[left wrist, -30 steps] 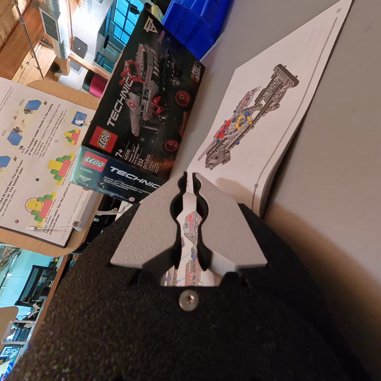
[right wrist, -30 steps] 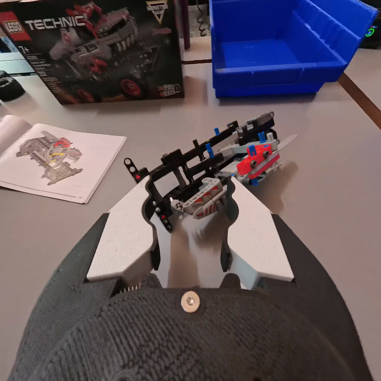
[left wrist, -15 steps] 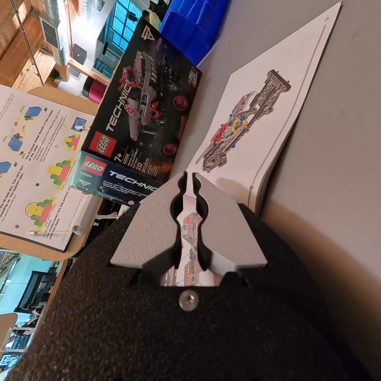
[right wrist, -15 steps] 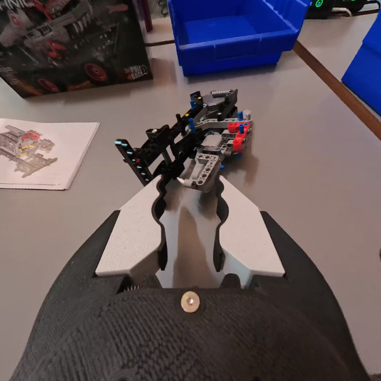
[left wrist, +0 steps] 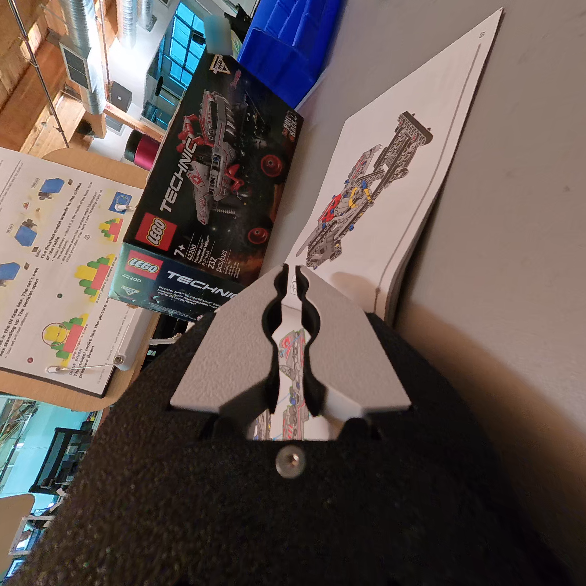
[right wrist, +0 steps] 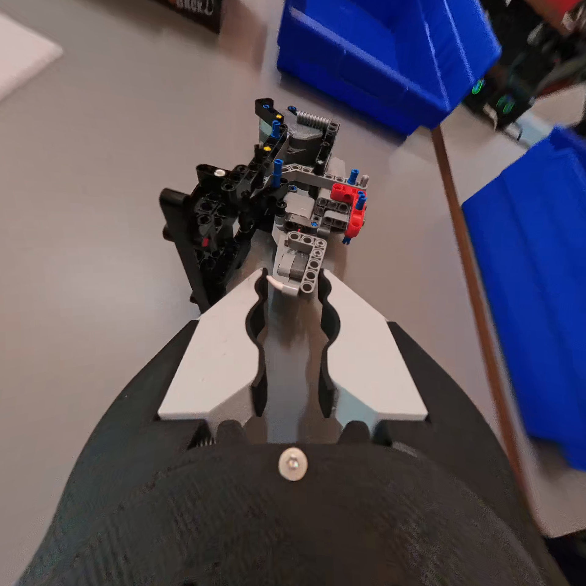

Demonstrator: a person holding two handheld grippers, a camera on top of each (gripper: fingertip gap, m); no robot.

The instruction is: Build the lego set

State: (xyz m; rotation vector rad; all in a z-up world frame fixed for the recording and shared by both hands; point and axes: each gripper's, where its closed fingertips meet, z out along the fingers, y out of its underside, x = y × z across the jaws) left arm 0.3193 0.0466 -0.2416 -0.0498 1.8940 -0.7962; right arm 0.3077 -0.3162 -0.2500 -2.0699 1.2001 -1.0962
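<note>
Right claw [right wrist: 293,279] is spread apart and sits low over the grey worktop [right wrist: 95,158], and the front end of the half-built lego model [right wrist: 276,203] pokes in between its two tips. Nothing is pinched yet, since both tips have a gap beside the grey beam with the little white tooth. I think it is lined up that way so it can squeeze that thin grey end, which looks easier to hold than the wide black frame.

The model rests on the worktop, near the blue bin [right wrist: 374,54] and another blue bin [right wrist: 532,285] at the side. The bins probably hold spare pieces, so they stay close.

Left claw [left wrist: 291,269] is squeezed almost together with nothing in it. It hovers over the open instruction booklet [left wrist: 412,142], maybe so the person can check the picture of the next step. The booklet lies flat and open so the drawing can be seen. The lego box [left wrist: 218,190] lies just beside it.

A board with a picture sheet [left wrist: 57,253] is propped at the worktop's edge.
</note>
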